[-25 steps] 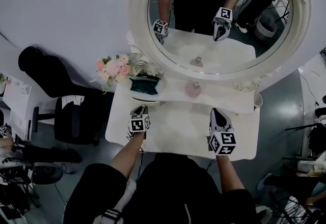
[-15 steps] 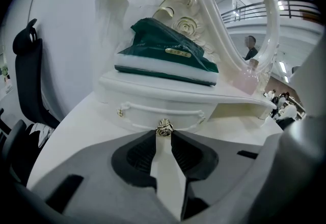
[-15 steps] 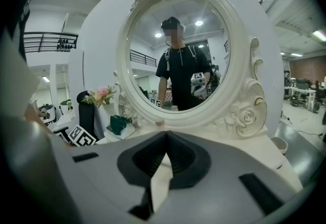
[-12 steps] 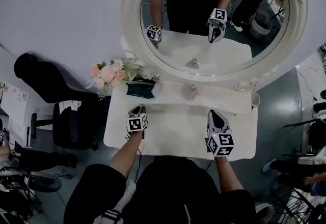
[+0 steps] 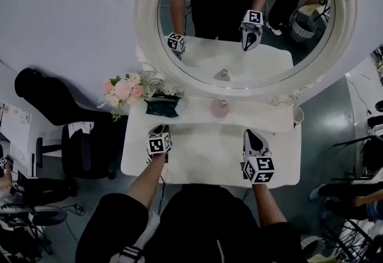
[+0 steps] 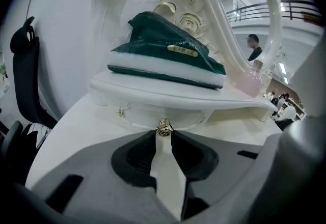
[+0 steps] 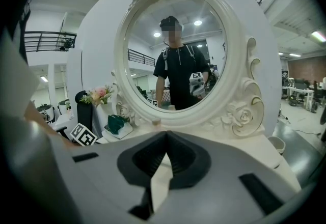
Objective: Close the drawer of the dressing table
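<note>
**Left gripper on the drawer knob, push line toward the mirror**

A large hall with a grey floor and dark office chairs is seen around a white dressing table (image 5: 206,163), whose oval mirror (image 5: 148,28) stands at 12 o'clock in the head view. A raised shelf (image 5: 263,117) runs along the foot of the mirror. A dark green soft pack (image 6: 168,50) lies on its left end, with a white flower vase (image 6: 107,9) just beside it at 10 o'clock.

The drawer (image 6: 147,115) is set under that end of the shelf, directly below the pack. Its front runs from 9 to 3 o'clock. Whether it is fully home cannot be told; at most a small part appears to stand out.

The gold drawer knob (image 6: 164,127) is found at 12 o'clock of the left gripper (image 6: 164,134), right at the tips, and the narrow jaws are seen pinched on it. The right gripper (image 7: 165,139) is held over the bare tabletop, well apart at 3 o'clock of the left one, with its tips together and nothing between them.

The left gripper is therefore the nearer. The coming push is judged to run straight from 6 to 12 o'clock, square to the drawer front.
</note>
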A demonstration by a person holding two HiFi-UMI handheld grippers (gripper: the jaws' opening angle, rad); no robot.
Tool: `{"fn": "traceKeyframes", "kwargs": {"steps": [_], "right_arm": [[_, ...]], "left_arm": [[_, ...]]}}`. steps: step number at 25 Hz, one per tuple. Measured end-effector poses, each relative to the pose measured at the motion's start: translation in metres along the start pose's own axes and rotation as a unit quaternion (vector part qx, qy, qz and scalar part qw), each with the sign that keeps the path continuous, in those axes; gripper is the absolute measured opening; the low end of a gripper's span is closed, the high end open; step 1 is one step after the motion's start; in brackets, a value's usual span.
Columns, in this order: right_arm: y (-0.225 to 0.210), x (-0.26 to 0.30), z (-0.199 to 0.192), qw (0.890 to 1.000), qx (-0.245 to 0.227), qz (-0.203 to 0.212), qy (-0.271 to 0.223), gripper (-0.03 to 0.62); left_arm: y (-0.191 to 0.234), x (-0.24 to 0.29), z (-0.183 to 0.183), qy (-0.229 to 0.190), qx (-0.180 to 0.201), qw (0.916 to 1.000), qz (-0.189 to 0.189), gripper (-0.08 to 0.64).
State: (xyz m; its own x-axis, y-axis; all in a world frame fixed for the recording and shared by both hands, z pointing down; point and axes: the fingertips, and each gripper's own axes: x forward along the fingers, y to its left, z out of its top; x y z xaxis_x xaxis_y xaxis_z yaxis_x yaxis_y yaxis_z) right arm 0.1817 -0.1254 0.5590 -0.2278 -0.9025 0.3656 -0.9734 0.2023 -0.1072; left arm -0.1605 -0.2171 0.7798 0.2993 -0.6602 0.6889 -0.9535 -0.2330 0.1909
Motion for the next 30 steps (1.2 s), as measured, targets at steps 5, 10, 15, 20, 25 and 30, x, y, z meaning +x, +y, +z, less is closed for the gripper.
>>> {"fn": "traceKeyframes", "kwargs": {"steps": [5, 10, 15, 20, 25, 30], "right_arm": [[-0.001, -0.001, -0.003, 1.0, -0.002, 0.003, 0.001, -0.002], [0.0, -0.001, -0.004, 1.0, -0.002, 0.008, 0.002, -0.002], [0.006, 0.006, -0.002, 1.0, -0.003, 0.024, -0.003, -0.002], [0.015, 0.012, 0.002, 0.999, -0.006, 0.04, -0.012, -0.002], [0.02, 0.016, 0.007, 0.999, -0.011, 0.049, -0.02, -0.002], [0.014, 0.016, 0.022, 0.998, -0.018, 0.041, -0.043, -0.002]], "left_arm": [[0.001, 0.001, -0.001, -0.003, -0.002, 1.0, 0.0, 0.1], [0.004, -0.007, -0.002, -0.011, -0.011, 0.9998, 0.011, 0.132], [-0.011, -0.032, -0.005, -0.032, 0.016, 0.9993, 0.005, 0.122], [-0.038, -0.069, 0.015, -0.087, 0.046, 0.995, -0.012, 0.064], [-0.076, -0.104, 0.057, -0.148, 0.119, 0.9809, -0.042, 0.024], [-0.108, -0.128, 0.104, -0.192, 0.142, 0.9676, -0.082, 0.003]]}}
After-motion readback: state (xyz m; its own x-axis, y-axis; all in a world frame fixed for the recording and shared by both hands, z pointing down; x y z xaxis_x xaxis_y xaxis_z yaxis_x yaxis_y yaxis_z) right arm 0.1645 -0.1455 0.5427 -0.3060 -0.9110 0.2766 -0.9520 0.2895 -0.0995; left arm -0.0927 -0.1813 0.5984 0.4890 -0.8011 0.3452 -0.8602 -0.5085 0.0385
